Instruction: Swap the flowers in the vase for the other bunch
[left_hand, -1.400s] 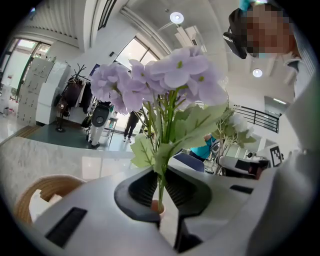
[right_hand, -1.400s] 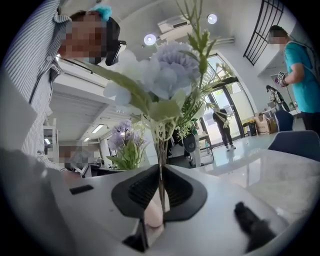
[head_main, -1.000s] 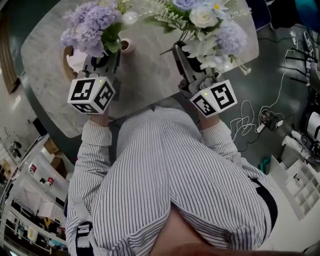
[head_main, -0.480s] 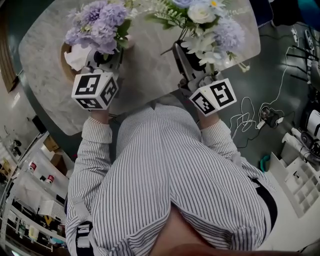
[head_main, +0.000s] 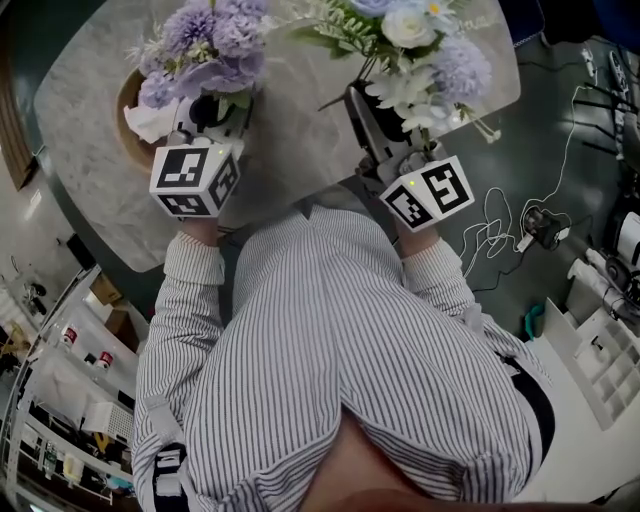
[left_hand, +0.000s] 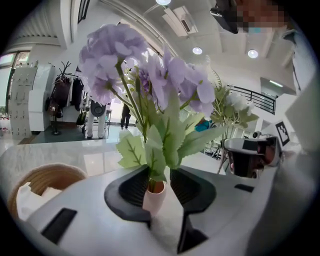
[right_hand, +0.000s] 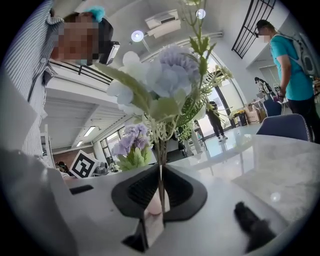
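Observation:
The purple bunch (head_main: 205, 50) stands with its stems in a small pink vase (left_hand: 154, 196) on the grey marble table (head_main: 300, 150). In the head view the blooms hide the vase. My left gripper (left_hand: 159, 182) has its jaws on either side of the vase mouth and the stems. They are opening, and the pads stand clear of the stems. My right gripper (right_hand: 160, 189) is shut on the thin stems of the white and blue bunch (head_main: 420, 50), held upright over the table's right part. In the head view it is the right gripper (head_main: 362, 100).
A wicker bowl (head_main: 128, 110) with crumpled white paper sits just left of the vase, also seen as the bowl (left_hand: 42, 180). A small dark object (right_hand: 252, 225) lies on the table by the right gripper. A person in a teal shirt (right_hand: 292, 65) stands beyond the table.
The left gripper has carried the purple bunch right and down over the vase, which the blooms now cover, and its jaws have parted. The right gripper and its bunch have stayed put.

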